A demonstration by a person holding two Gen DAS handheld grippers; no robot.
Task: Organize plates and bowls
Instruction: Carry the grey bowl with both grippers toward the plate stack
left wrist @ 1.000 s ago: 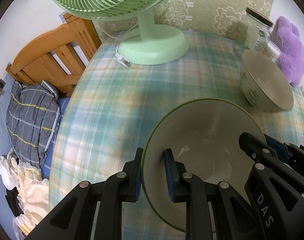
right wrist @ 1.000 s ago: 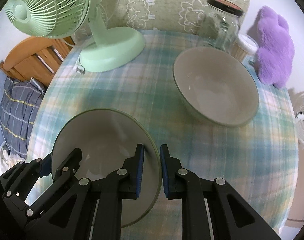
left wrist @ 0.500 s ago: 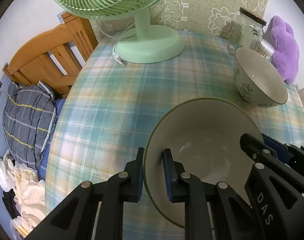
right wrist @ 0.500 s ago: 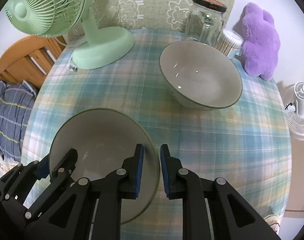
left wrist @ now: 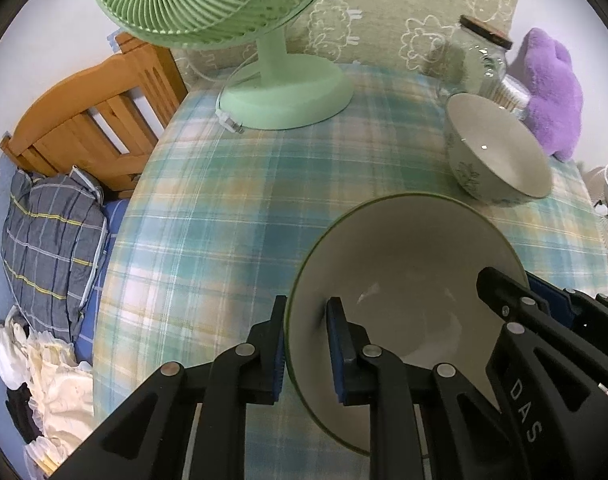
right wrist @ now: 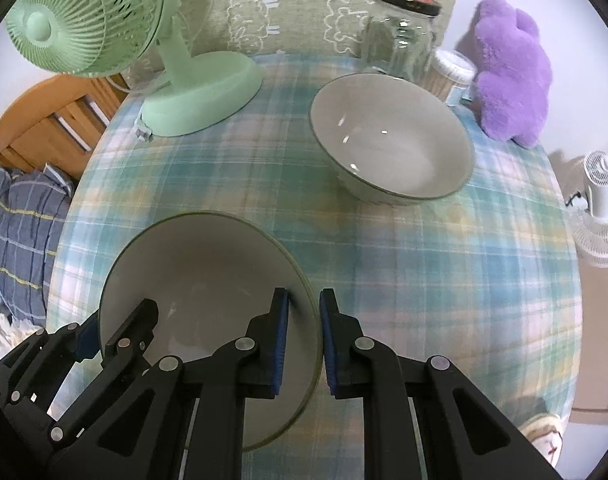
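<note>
A round tabletop [right wrist: 444, 280] covered in a green, blue and cream plaid cloth carries everything. At its far left stands a pale green fan [right wrist: 200, 92] on a broad round base. At the far right a clear glass jar [right wrist: 400, 40] with a dark lid stands beside a small container [right wrist: 452, 72], perhaps of cotton swabs, and a purple plush toy [right wrist: 512, 76]. Just in front of the jar sits a grey bowl [right wrist: 392, 148].
</note>
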